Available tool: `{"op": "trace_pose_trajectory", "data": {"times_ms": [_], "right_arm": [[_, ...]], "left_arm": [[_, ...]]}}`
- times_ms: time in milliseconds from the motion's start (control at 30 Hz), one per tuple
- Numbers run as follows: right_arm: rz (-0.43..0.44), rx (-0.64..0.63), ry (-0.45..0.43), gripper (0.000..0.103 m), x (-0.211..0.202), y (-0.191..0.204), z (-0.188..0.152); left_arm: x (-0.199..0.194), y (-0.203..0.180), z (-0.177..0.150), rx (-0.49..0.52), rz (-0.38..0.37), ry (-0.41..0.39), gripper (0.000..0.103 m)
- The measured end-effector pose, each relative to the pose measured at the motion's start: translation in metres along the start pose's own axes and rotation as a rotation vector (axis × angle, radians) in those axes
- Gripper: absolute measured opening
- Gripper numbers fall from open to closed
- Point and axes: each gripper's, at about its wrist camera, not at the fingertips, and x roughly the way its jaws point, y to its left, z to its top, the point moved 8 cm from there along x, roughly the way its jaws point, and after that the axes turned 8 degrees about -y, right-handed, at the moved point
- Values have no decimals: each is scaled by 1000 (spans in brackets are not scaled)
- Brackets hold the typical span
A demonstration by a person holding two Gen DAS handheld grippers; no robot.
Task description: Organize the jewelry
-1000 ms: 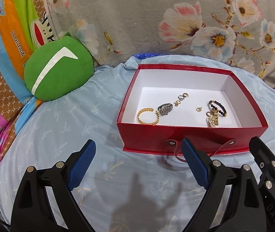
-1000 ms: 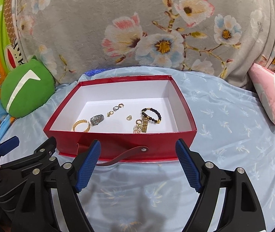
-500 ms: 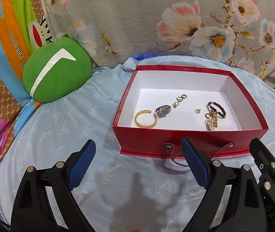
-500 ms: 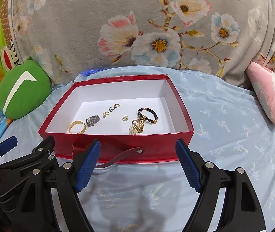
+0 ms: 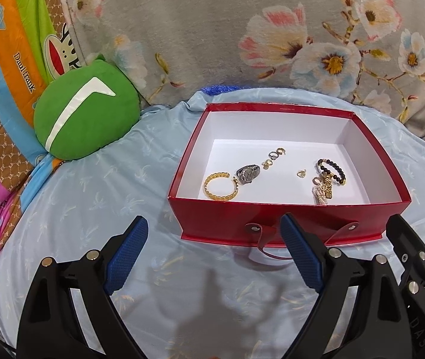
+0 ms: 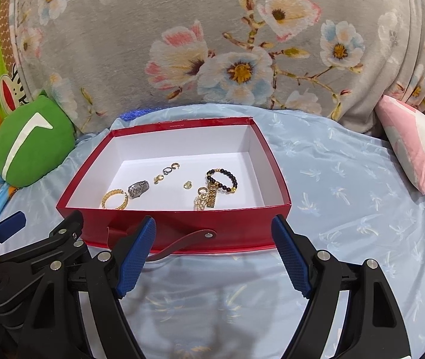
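A red box with a white inside stands open on the light blue bedsheet. Inside lie a gold bangle, a silver watch, several small rings, a black bead bracelet and a gold and pearl piece. My left gripper is open and empty, in front of the box's near wall. My right gripper is open and empty, also in front of that wall, beside the left gripper.
A green round cushion lies left of the box. A grey floral blanket rises behind it. A pink plush pillow lies at the right. A striped cartoon sheet covers the far left.
Both grippers have drawn back and risen a little, so the box sits farther away and more of its inside shows. Both stay open. The jewelry has not moved.
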Motion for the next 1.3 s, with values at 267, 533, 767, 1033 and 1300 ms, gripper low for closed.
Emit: {"op": "trace_pose_trajectory", "data": {"times_ms": [267, 533, 767, 1033, 1300], "right_arm": [[0, -1, 0, 78, 0, 0, 0], [0, -2, -1, 78, 0, -1, 0], [-4, -3, -1, 78, 0, -1, 1], [-16, -8, -5, 78, -2, -5, 6], [-15, -6, -5, 78, -3, -6, 7]], "left_arm": [[0, -1, 0, -3, -2, 0, 87], [-1, 0, 0, 2, 2, -3, 87], [-4, -2, 3, 11, 9, -12, 87], [-3, -2, 3, 5, -1, -5, 87], [-3, -3, 3, 7, 4, -7, 87]]}}
